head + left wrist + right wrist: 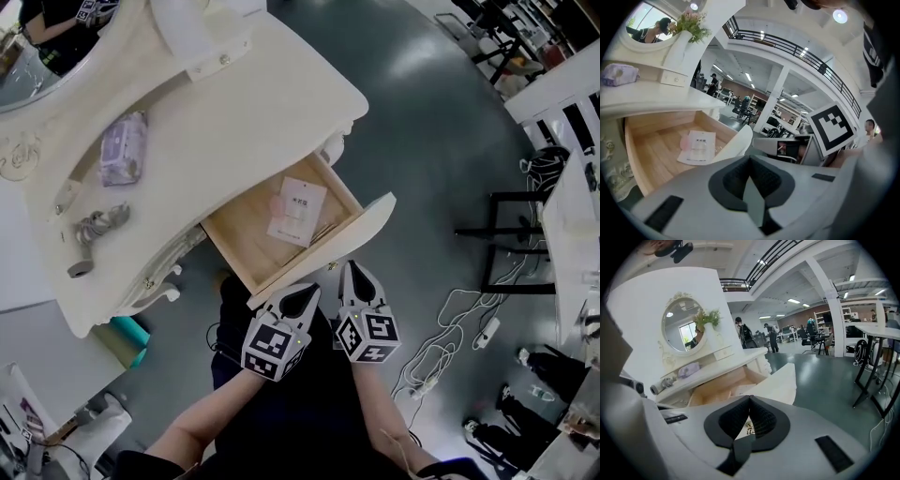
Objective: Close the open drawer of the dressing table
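The cream dressing table (225, 112) has its drawer (246, 246) pulled out, showing a wooden floor with a white and pink packet (297, 211) on it. The curved cream drawer front (361, 230) faces me. My left gripper (306, 292) is shut and empty, its tips just short of the front's near edge. My right gripper (352, 269) is also shut and empty, its tips at the front's lower edge. In the left gripper view the drawer (651, 150), the packet (697, 146) and my left gripper (750, 158) show. The right gripper view has the drawer front (778, 380) just beyond my right gripper (749, 398).
On the tabletop lie a purple tissue pack (124, 148) and a grey roll-shaped item (98, 225), below the round mirror (37, 56). A teal bin (131, 339) stands under the table's left end. Cables and a power strip (450, 342) lie on the floor to the right, by black table legs (506, 234).
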